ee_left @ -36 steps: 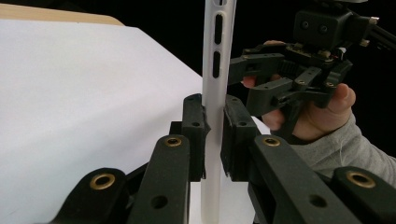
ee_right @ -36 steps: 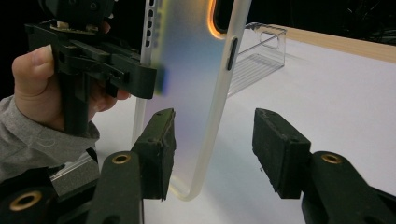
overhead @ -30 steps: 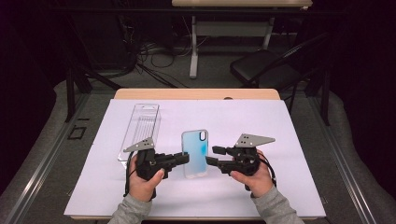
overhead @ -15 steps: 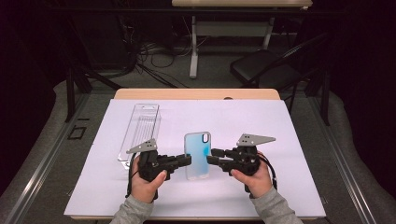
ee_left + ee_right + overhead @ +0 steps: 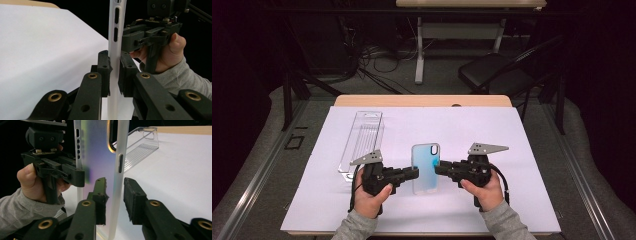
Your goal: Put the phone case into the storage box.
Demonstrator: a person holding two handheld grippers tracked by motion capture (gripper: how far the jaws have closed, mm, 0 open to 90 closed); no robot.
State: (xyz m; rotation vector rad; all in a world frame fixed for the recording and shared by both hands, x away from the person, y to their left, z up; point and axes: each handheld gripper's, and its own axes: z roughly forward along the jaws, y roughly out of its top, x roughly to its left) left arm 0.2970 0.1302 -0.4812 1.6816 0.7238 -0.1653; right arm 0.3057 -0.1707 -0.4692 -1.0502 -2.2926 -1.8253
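A translucent phone case [image 5: 426, 167] with a blue sheen stands on edge over the white sheet [image 5: 512, 140], between both grippers. My left gripper [image 5: 414, 173] is shut on its left edge. In the left gripper view both pads press the case's white rim [image 5: 116, 50] at my left gripper [image 5: 114, 67]. My right gripper [image 5: 438, 169] straddles the opposite edge. Its jaws have just been closing with the case's rim [image 5: 117, 182] between them. At my right gripper [image 5: 116, 192] a thin gap still shows beside the right pad [image 5: 131, 195].
A clear plastic packaging tray [image 5: 362, 140] lies on the sheet to the left and behind the case, also seen as the clear tray [image 5: 140, 147]. The wooden table edge [image 5: 422, 101] runs along the back. A dark chair [image 5: 497, 75] stands beyond it.
The right gripper's jaws have drawn closer around the case's right edge. Both hands and the case have kept their places.
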